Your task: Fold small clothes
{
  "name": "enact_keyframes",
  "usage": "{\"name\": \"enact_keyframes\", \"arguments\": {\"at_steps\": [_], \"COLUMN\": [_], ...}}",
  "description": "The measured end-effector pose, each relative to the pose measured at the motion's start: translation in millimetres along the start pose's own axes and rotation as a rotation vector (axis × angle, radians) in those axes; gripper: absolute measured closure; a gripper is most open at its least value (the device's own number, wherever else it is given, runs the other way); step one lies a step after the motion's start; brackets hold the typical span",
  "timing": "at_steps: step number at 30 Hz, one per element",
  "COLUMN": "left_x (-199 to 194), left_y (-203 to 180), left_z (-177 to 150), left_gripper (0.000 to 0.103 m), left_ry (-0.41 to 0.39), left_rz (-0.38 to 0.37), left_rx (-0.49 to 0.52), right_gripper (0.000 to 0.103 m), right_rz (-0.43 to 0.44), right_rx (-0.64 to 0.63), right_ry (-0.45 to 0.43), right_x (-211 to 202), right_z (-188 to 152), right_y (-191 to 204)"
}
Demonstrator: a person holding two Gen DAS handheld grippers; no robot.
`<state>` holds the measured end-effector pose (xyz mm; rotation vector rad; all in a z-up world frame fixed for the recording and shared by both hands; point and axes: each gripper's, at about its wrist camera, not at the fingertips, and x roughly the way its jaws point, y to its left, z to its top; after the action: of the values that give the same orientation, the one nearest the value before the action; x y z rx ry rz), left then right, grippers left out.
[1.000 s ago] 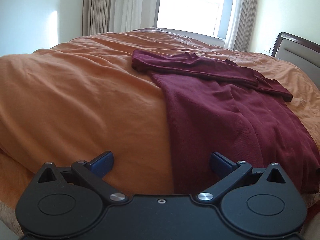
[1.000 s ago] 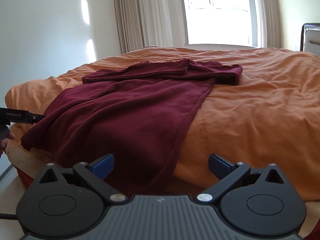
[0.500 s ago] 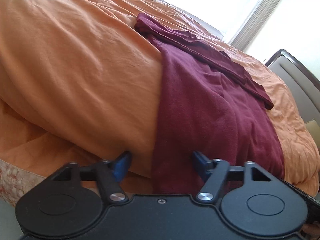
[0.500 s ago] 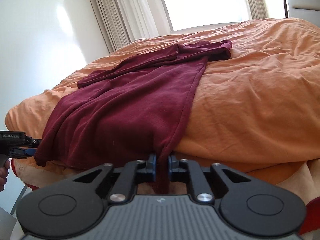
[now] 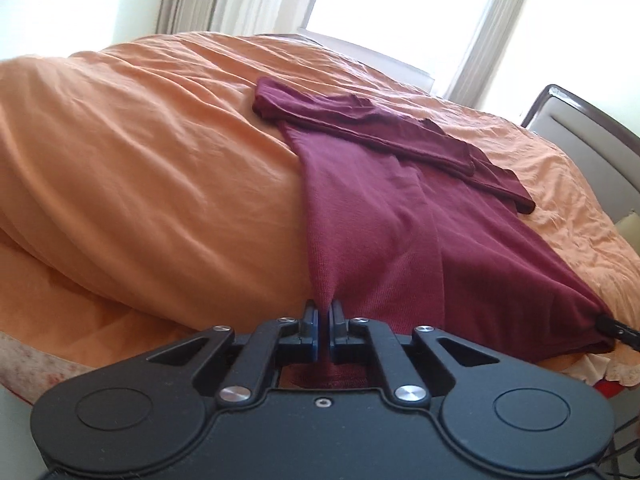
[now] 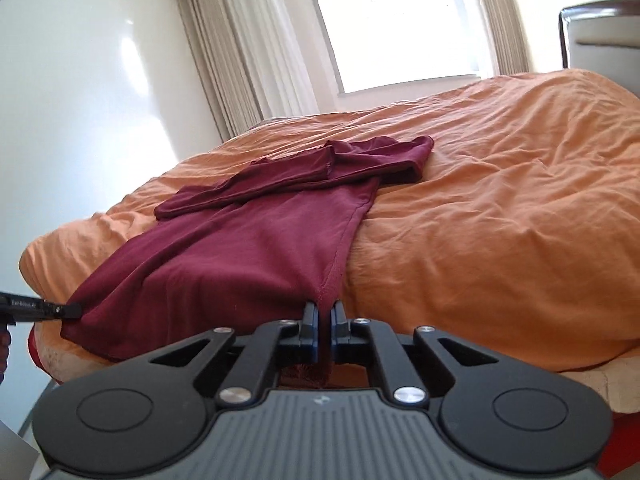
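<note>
The maroon garment (image 5: 372, 216) in the middle of the frame is soft, matt knit cloth with a fine rib, lying on an orange bedcover (image 5: 152, 184) of matt, creased woven fabric. At the bottom, the left gripper (image 5: 324, 312) is matt black plastic with shiny round metal pins and blue pads. The curtains (image 6: 248, 52) at upper centre are pale pleated cloth; the headboard (image 5: 592, 136) at right has a glossy dark frame.

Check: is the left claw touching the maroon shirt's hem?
Touching. Left wrist view shows the left claw shut on the maroon shirt, cloth pinched between its pads.
</note>
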<state>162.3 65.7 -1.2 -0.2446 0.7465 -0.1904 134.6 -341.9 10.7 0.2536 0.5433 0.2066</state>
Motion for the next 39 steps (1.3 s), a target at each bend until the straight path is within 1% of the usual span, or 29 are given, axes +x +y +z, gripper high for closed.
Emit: {"name": "enact_keyframes", "arguments": {"at_steps": [3,5,7,11,14,15,17,18,19,20,21,22,23,24,25,26,27,28,29,31,32,34,37,39], "left_x": [-7.3,-13.6,-13.7,-2.5,0.4,-0.3,-0.8,-1.4,-2.0,-2.7,-4.0,-5.7,-6.6,-7.2,-7.7,-8.5,-9.4,-10.3,-11.2,-12.2,-13.0,-14.0,-13.6,-12.2], "left_y": [5.3,3.0,1.5,5.5,6.4,6.7,8.1,8.4,7.9,6.6,5.4,3.8,0.4,-2.7,-6.0,-9.3,-12.8,-16.2,-20.3,-27.5,-31.7,-39.2,-50.1,-55.7], "left_z": [0.6,0.8,0.8,-4.0,-9.9,-10.8,-11.9,-11.9,-12.2,-12.2,-12.8,-13.3,-13.9,-13.9,-14.1,-14.2,-15.1,-16.0,-16.8,-17.7,-18.2,-19.3,-19.0,-17.9], "left_gripper": [0.099,0.099,0.099,0.099,0.099,0.098,0.096,0.089,0.071,0.058,0.038,0.03,0.03,0.029,0.024,0.02,0.013,0.01,0.01,0.003,0.002,0.001,0.001,0.001], "left_ry": [0.009,-0.001,0.002,0.025,0.014,0.009,0.004,0.001,-0.005,-0.011,-0.023,-0.036,-0.047,-0.051,-0.055,-0.063,-0.074,-0.086,-0.098,-0.122,-0.14,-0.169,-0.189,-0.193], "left_rz": [-0.005,0.0,0.006,0.014,0.005,0.006,0.005,0.007,0.01,0.01,0.009,0.011,0.017,0.021,0.028,0.037,0.048,0.059,0.072,0.098,0.114,0.134,0.145,0.143], "left_rx": [-0.032,-0.008,0.007,-0.02,-0.033,-0.038,-0.047,-0.052,-0.053,-0.053,-0.054,-0.051,-0.037,-0.018,-0.001,0.015,0.03,0.046,0.067,0.104,0.123,0.156,0.199,0.214], "right_gripper": [0.097,0.098,0.098,0.098,0.097,0.096,0.087,0.062,0.034,0.027,0.026,0.025,0.023,0.017,0.011,0.009,0.005,0.002,0.001,0.0,0.0,0.0,0.0,0.0], "right_rz": [-0.006,-0.02,-0.01,0.02,0.019,0.018,0.007,0.006,0.014,0.026,0.028,0.024,0.013,0.004,0.001,-0.002,-0.007,-0.014,-0.027,-0.053,-0.067,-0.091,-0.117,-0.14], "right_rx": [-0.006,-0.022,-0.002,0.054,0.049,0.036,-0.001,-0.016,-0.028,-0.041,-0.06,-0.083,-0.115,-0.152,-0.193,-0.239,-0.296,-0.35,-0.426,-0.577,-0.656,-0.823,-1.033,-1.122], "right_ry": [-0.013,-0.014,0.005,0.051,0.059,0.06,0.057,0.054,0.048,0.035,0.027,0.024,0.013,-0.005,-0.022,-0.038,-0.053,-0.063,-0.073,-0.09,-0.097,-0.104,-0.133,-0.158], "right_x": [-8.2,-10.2,-3.6,15.7,21.9,22.6,23.4,23.4,23.2,21.8,20.5,20.1,18.8,17.1,15.7,14.8,14.2,15.2,17.1,23.9,28.7,41.2,56.6,66.9], "right_z": [-0.8,-3.9,-8.9,-21.3,-25.9,-26.3,-26.9,-27.2,-27.8,-29.0,-30.2,-30.6,-31.1,-32.3,-33.7,-35.5,-38.1,-40.7,-44.8,-55.7,-62.2,-78.5,-102.1,-114.9], "right_y": [-3.8,-7.5,-13.4,-25.1,-25.6,-24.3,-20.7,-19.8,-19.2,-18.2,-16.0,-13.1,-8.0,-1.8,4.5,11.6,20.8,29.0,41.6,64.0,75.0,97.6,122.3,132.6]}}
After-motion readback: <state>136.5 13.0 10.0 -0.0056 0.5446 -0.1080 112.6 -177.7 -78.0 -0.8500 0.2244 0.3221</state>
